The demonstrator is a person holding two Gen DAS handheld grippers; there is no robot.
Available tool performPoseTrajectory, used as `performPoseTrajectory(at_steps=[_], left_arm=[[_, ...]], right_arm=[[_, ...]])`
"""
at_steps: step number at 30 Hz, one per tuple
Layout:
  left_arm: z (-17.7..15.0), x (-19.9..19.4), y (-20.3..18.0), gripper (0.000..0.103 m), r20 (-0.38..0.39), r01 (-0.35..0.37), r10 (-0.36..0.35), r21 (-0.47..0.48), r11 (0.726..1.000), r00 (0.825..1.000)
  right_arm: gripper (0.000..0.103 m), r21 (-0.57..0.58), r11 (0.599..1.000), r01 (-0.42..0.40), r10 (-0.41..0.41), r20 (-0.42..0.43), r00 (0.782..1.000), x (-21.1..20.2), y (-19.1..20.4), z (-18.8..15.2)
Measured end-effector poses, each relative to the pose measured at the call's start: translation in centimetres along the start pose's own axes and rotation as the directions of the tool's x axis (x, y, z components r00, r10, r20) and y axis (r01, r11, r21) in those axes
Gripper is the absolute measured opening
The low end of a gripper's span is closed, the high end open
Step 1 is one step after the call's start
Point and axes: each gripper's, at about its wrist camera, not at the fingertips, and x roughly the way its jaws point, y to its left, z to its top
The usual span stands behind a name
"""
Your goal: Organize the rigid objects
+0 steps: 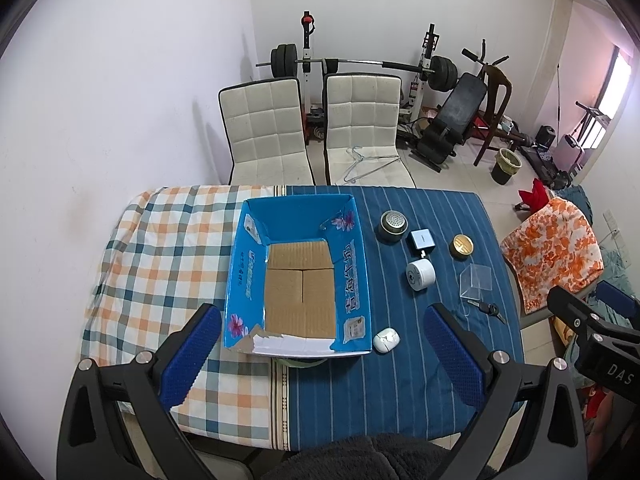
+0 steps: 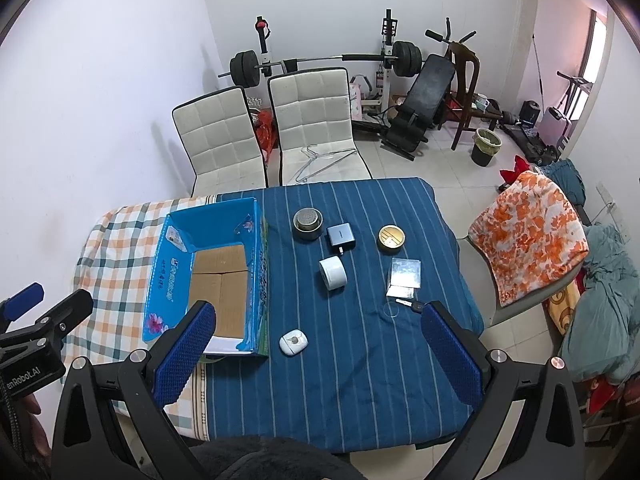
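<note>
Hovering above the table (image 2: 360, 400), both grippers hang with jaws spread and nothing held. On the left sits an empty blue box (image 1: 298, 276). Right of it, loose on the cloth: white earbud case (image 2: 293, 342), white cylinder (image 2: 333, 273), charger (image 2: 341, 236), gold tin (image 2: 392, 239). Sorting seems not yet begun; likely next, the right gripper (image 2: 320, 360) drops onto the near earbud case.

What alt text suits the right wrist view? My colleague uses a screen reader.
An open right gripper hovers over a blue striped cloth holding small items: white earbud case, white cylinder, gold tin. An empty blue cardboard box sits left.
</note>
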Motion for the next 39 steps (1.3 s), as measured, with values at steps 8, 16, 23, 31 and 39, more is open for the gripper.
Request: performPoseTrajectory(at_steps=[8,16,23,31,39], left_arm=[[-0.1,0.1,0.2,0.103,0.003,0.0,0.0,0.0,1.0,1.0],[-0.1,0.1,0.1,0.103,0.002,-0.001,0.001,0.001,1.0,1.0],[-0.3,0.1,0.1,0.103,0.002,-0.001,0.001,0.0,1.0,1.0],[-0.3,0.2,0.2,0.103,0.006,-0.004,0.004,-0.001,1.0,1.0],[-0.8,0.2,0.1,0.103,0.008,-0.003,0.003,-0.006,1.0,1.0]], right_arm=[[0.103,-0.003,1.0,0.003,-0.003,-0.004,1.0,-0.2,0.2,-0.2],[0.103,-0.006,1.0,0.002,-0.002,-0.011,1.0,-0.2,0.3,-0.3],[0.103,-0.015,1.0,0.003,-0.003,-0.015,1.0,-0.2,0.8,-0.3],[0.103,-0.019,1.0,0.003,-0.004,-0.014,1.0,-0.1,0.9,-0.3],[0.103,-0.017,1.0,0.003,-0.003,-0.015,1.0,0.0,1.0,-0.3]])
